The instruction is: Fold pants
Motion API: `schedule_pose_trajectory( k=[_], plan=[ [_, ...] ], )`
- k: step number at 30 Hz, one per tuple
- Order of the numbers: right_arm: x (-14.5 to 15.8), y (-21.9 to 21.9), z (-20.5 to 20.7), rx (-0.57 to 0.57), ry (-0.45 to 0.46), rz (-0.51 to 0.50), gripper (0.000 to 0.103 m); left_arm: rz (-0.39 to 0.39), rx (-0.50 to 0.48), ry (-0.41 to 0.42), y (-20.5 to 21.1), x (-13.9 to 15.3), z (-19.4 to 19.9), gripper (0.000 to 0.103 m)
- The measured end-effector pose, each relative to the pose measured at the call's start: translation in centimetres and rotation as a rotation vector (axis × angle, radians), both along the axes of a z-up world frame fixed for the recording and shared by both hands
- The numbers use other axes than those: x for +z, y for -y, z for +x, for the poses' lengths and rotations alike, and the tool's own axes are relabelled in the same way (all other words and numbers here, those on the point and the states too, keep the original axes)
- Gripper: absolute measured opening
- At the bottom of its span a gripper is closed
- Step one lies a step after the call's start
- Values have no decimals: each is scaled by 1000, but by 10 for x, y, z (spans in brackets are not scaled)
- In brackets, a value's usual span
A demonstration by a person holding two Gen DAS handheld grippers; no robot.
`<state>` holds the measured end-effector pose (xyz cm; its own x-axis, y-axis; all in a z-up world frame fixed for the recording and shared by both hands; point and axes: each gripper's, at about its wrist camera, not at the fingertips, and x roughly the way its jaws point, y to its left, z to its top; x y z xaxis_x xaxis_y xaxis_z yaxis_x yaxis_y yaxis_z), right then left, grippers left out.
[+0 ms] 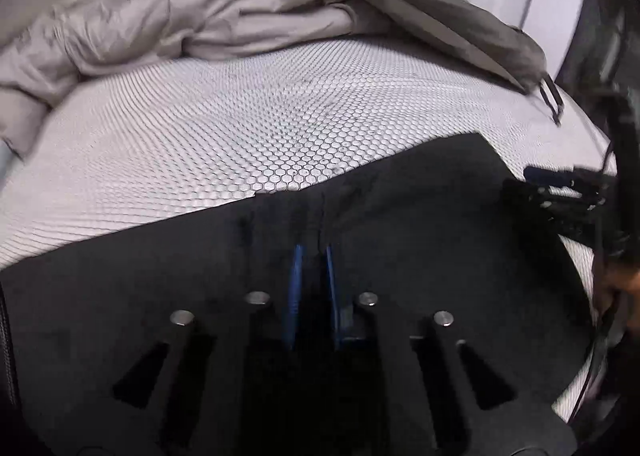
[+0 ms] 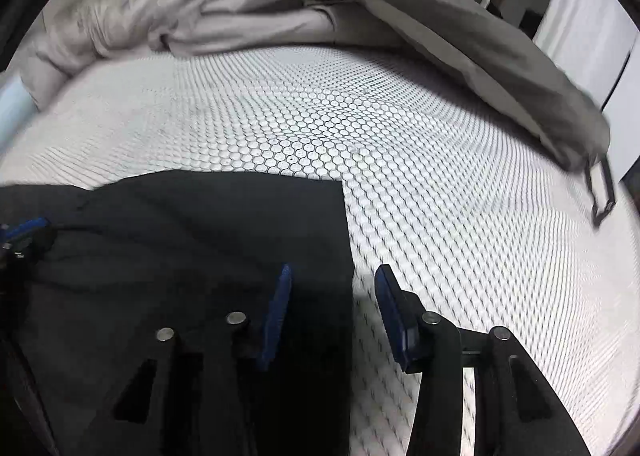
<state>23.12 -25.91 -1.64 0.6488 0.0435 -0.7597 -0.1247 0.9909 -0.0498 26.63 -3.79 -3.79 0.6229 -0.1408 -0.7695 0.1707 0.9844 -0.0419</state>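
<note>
Two wrist views over a white honeycomb-patterned mat point(image 2: 400, 159) on which black pants point(image 2: 200, 223) lie flat at the near side. In the left wrist view the left gripper point(image 1: 313, 256) sits over the middle of the cloth point(image 1: 400, 215), its jaws drawn nearly together with a ridge of black fabric pinched between the blue pads point(image 1: 295, 276); the cloth puckers toward that point, so the grasp reads as clenched on the pants. In the right wrist view the right gripper point(image 2: 332, 276) straddles the pants' straight right-hand edge: one blue pad point(image 2: 278, 312) stands over the fabric and the other over bare mat, with a clear gap, so these jaws are released and press on nothing. From the right jaws, the free corner of the pants lies toward 12 o'clock, and the body of the garment spreads to 9 o'clock, where the left gripper point(image 2: 24, 232) shows at the frame's edge. The pants' far edge runs roughly from 9 to 3 o'clock across both views. The left hand therefore already has the cloth, and the right is at its border but not yet gripping; a matching grasp on that edge appears to be the next requirement. A heap of grey and tan clothes point(image 1: 200, 15) occupies 12 o'clock, well apart from the pants.
</note>
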Motion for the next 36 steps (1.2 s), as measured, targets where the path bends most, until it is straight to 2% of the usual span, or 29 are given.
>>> schedule_pose_trajectory(
  k=[2, 3, 5, 6, 7, 8, 10, 13, 15, 17, 18, 20, 21, 24, 25, 26, 30, 32, 34, 35, 36],
  plan=[
    [17, -3, -29, 104, 43, 60, 45, -40, -79, 61, 1, 18, -28, 11],
    [22, -10, -40, 151, 54, 66, 45, -54, -95, 59, 3, 19, -33, 14],
    [21, -35, -59, 272, 37, 89, 45, -92, -139, 4, 12, 6, -38, 16],
    [17, -44, -62, 307, 19, 108, 45, -85, -166, -51, 18, -11, -36, 16],
    [10, -54, -64, 346, -14, 128, 45, -45, -170, -80, 21, -23, -36, 18],
    [-2, -63, -65, 374, -61, 106, 45, -24, -175, -73, 21, -29, -40, 19],
    [-17, -63, -71, 355, -52, -7, 45, -27, -193, -64, 14, -25, -51, 23],
    [-17, -24, -79, 252, -35, -60, 45, 14, -124, -74, -5, -20, -66, 24],
    [-17, 6, -85, 186, -18, -65, 46, 54, -69, -64, -11, -13, -76, 23],
    [-12, 27, -94, 143, -10, -24, 45, 29, -46, -21, -11, 2, -86, 23],
    [-4, 30, -105, 134, 15, -6, 45, -11, -76, 16, -7, 12, -92, 24],
    [11, 17, -122, 202, 70, 27, 45, -32, -137, 22, 6, 16, -98, 26],
    [14, 8, -128, 249, 70, 46, 45, -27, -183, -9, 17, 10, -100, 29],
    [4, -19, -131, 381, -14, 137, 46, 32, -234, -115, 34, -19, -102, 30],
    [-6, -23, -126, 388, -54, 132, 46, 70, -242, -119, 37, -27, -104, 30],
    [-17, -21, -123, 372, -76, 80, 45, 78, -241, -106, 35, -29, -106, 30],
    [-14, 21, -124, 279, -54, -28, 46, 58, -226, -108, 7, -19, -122, 30],
    [-12, 55, -124, 233, -72, 16, 51, 3, -199, -114, -15, -9, -133, 30],
    [-15, 92, -127, 208, -108, 197, 51, -69, -127, -90, -39, 10, -141, 31],
    [-14, 104, -127, 199, -119, 283, 51, -101, -57, -60, -57, 22, -142, 34],
    [-13, 113, -127, 184, -122, 358, 51, -126, -13, -43, -68, 30, -147, 42]
  ],
)
